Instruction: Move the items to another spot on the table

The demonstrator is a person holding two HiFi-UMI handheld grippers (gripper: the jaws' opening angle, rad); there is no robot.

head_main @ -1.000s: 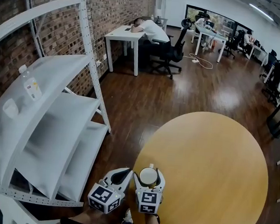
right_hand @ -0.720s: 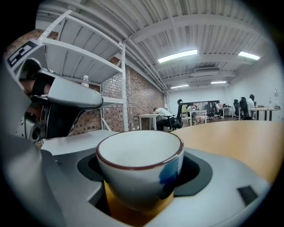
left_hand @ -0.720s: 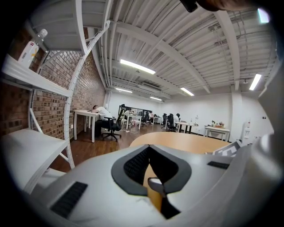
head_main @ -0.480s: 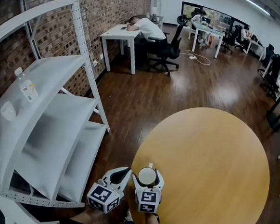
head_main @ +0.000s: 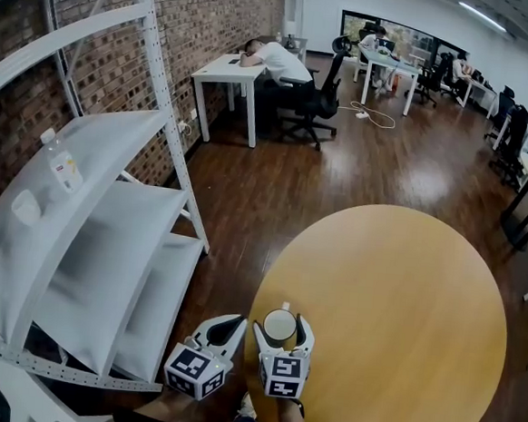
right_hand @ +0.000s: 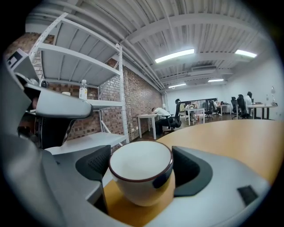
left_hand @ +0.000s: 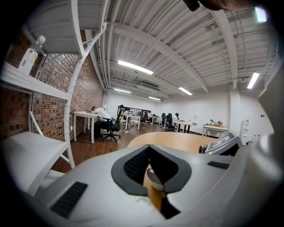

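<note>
A white cup [head_main: 279, 326] with a dark red rim stands on the round wooden table [head_main: 403, 298] near its near-left edge. My right gripper [head_main: 280, 327] straddles it, one finger on each side. In the right gripper view the cup [right_hand: 141, 170] fills the space between the black pads [right_hand: 94, 165]. The right gripper [right_hand: 141, 164] is open; its jaws have just been opening with the cup between them. My left gripper [head_main: 235, 324] hangs just left of the table edge, shut and empty. In the left gripper view, the left gripper [left_hand: 148, 148] points towards the cup [left_hand: 155, 174], which shows through the slit below its tips.
A white metal shelf rack [head_main: 89, 237] stands at the left with a plastic bottle [head_main: 61, 164] on its upper shelf. Beyond the table is dark wood floor, and a person [head_main: 276, 56] slumps over a white desk with office chairs nearby.
The right jaws stand slightly wider around the cup than a second ago. The cup stays in place on the table, and the left gripper has not moved.
</note>
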